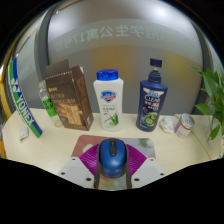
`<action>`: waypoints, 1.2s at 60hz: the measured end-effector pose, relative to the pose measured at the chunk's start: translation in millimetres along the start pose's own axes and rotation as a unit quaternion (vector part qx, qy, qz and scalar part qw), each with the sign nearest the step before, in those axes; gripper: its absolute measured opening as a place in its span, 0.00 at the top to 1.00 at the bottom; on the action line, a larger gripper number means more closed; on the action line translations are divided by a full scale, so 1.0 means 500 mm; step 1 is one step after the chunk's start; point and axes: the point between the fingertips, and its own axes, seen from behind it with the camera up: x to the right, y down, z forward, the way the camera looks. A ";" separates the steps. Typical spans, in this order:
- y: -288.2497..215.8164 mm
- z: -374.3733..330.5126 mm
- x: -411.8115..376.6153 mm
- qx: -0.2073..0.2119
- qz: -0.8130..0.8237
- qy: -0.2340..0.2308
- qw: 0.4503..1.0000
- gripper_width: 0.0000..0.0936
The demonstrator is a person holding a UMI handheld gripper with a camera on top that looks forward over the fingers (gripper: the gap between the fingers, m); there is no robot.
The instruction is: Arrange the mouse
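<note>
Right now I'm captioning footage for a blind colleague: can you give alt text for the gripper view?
A blue mouse lies on a mouse mat between the open gripper fingers. Beyond it on the table stand a brown box, a white bottle and a dark blue bottle.

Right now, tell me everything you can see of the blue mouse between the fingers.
The blue mouse is a small computer mouse with a rounded, glossy plastic-looking shell and a darker strip running down its middle. It lies flat, lengthwise along the fingers, on a pinkish mouse pad on the pale table. It sits between the fingers of the gripper, which close in on its sides; whether they press it cannot be told. Its near end is hidden.
</note>
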 end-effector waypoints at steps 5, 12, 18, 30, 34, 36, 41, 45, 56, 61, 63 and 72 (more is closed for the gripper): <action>0.051 0.046 0.000 -0.026 -0.011 0.011 1.000 0.60; 0.083 0.072 0.003 -0.039 -0.022 0.024 0.999 0.51; 0.079 0.051 -0.002 -0.041 -0.035 0.029 0.998 0.28; 0.022 -0.104 -0.023 -0.012 -0.045 0.046 0.998 0.08; 0.008 -0.180 -0.034 -0.003 -0.043 0.053 0.998 0.09; 0.004 -0.221 -0.041 0.000 -0.042 0.056 0.998 0.09; 0.000 -0.324 -0.057 0.012 -0.037 0.065 0.997 0.09; 0.008 -0.402 -0.073 0.019 -0.034 0.071 0.997 0.09; 0.061 -0.582 -0.113 0.036 -0.032 0.091 0.995 0.09; 0.092 -0.639 -0.130 0.040 -0.032 0.096 0.994 0.09; 0.102 -0.655 -0.135 0.040 -0.032 0.097 0.994 0.09; 0.134 -0.705 -0.147 0.040 -0.032 0.103 0.993 0.09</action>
